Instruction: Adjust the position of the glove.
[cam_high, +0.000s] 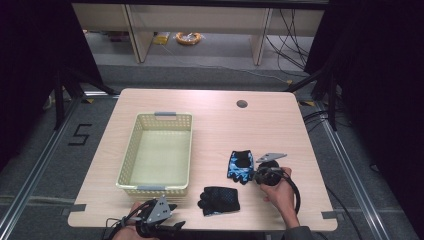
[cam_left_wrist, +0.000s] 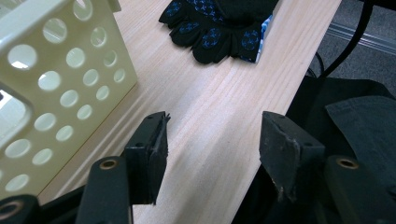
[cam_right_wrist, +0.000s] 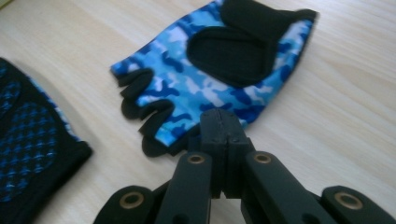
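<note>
A blue camouflage fingerless glove (cam_high: 240, 166) (cam_right_wrist: 210, 70) lies flat on the wooden table (cam_high: 220, 125), right of centre. A black glove with blue dots (cam_high: 218, 200) (cam_left_wrist: 215, 28) (cam_right_wrist: 28, 154) lies nearer the front edge. My right gripper (cam_high: 255, 174) (cam_right_wrist: 227, 116) is shut, its jaws pressed together with no fabric showing between them. Its tip is at the camouflage glove's near edge. My left gripper (cam_high: 176, 215) (cam_left_wrist: 215, 123) is open and holds nothing. It hangs over the table's front edge, between the basket's corner and the black glove.
A cream perforated basket (cam_high: 156, 189) (cam_left_wrist: 70, 70) with nothing in it stands on the table's left half. A round cable hole (cam_high: 242, 104) sits at the back right. Dark cloth lies below the table edge in the left gripper view.
</note>
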